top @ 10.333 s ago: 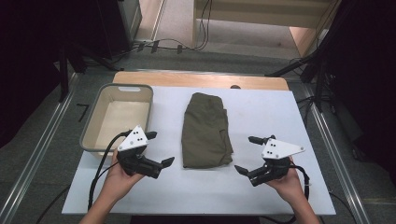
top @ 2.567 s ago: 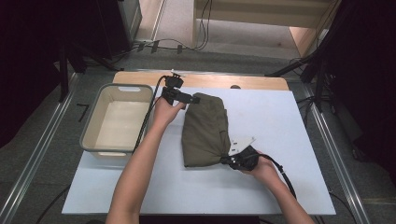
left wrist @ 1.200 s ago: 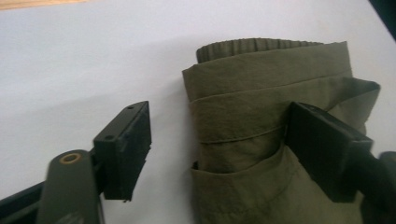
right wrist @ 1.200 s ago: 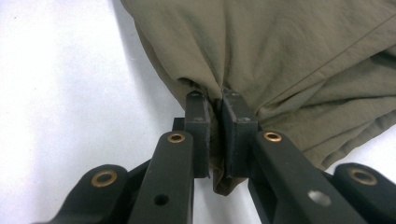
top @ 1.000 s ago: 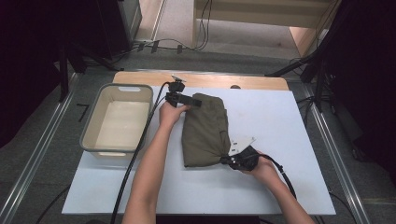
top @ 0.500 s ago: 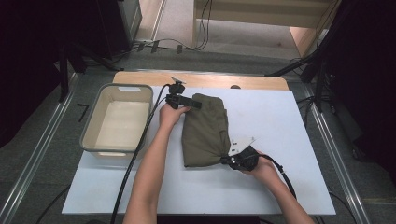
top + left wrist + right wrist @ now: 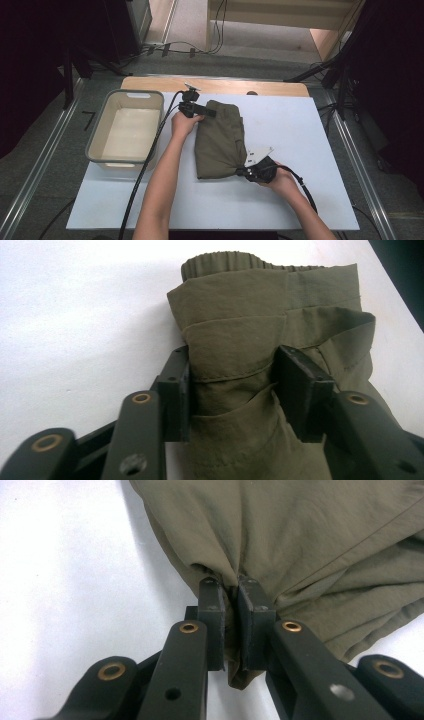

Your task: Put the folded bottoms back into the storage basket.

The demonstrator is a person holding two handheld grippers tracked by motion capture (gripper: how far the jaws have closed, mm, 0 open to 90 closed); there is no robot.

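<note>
High view: plain olive garment, no legible writing, beside basin.

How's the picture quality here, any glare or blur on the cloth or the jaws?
High view: the white table is evenly lit, its surroundings dark. Left gripper view: the table's far part washes out to glare; the olive garment is sharp. Right gripper view: the right gripper casts a soft shadow, near linkages slightly blurred.

black tool, brass rivets, grey plate

A beige plastic basin stood on the white worktop, left of frame centre; cables lay on the floor behind.
</note>
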